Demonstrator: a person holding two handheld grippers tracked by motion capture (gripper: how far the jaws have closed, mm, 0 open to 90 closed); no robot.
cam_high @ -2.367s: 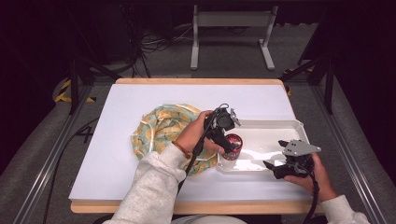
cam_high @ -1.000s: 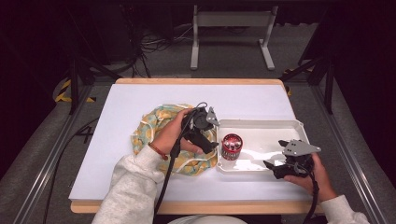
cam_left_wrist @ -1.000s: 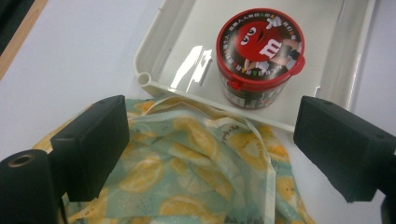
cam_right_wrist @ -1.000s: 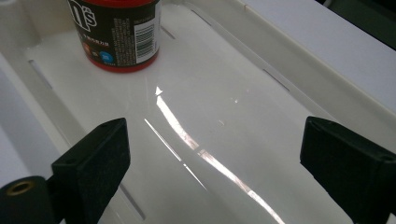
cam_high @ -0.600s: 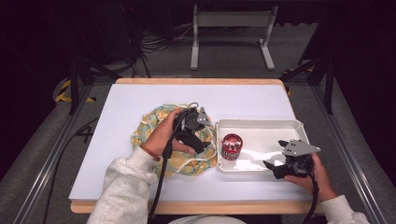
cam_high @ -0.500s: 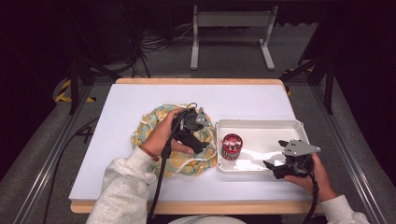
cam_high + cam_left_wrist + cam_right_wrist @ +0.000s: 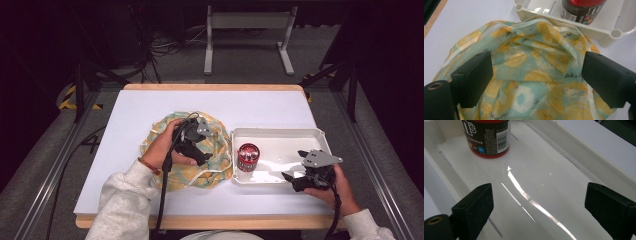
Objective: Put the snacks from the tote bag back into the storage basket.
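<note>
Since a couple of seconds back, our left tool [image 7: 200, 159] has left the red-lidded jar [image 7: 248, 156] standing in the white tray [image 7: 310, 134] and swung over to the lemon-print cloth bag [image 7: 212, 172], while the right tool [image 7: 292, 181] has kept its post at the tray's near edge.

From the high view, the jar stands upright at the tray's left end, close against the wall, and the bag lies rumpled on the desk [image 7: 140, 105], its right edge touching the tray. Our left tool hangs over the middle of the bag and the hand [image 7: 167, 147] slants it down towards the cloth.

Now the left gripper view: the left tool [image 7: 536, 75] is parted wide with nothing between the jaws, only folds of the lemon-print cloth bag [image 7: 534, 67] below. A raised crease runs across the middle, towards the tray [image 7: 574, 23] and the jar [image 7: 581, 8] beyond. That crease is what we'd go for: come straight down, let one jaw land on each side of the fold, and close only once cloth is truly between the pads, so we lift one layer and not the whole heap.

The right gripper view: the right tool [image 7: 537, 207] is just as wide and empty, low over the glossy tray floor [image 7: 554, 185], the jar [image 7: 487, 137] well ahead of it. It's well placed to steady the tray if the bag drags on it.
</note>
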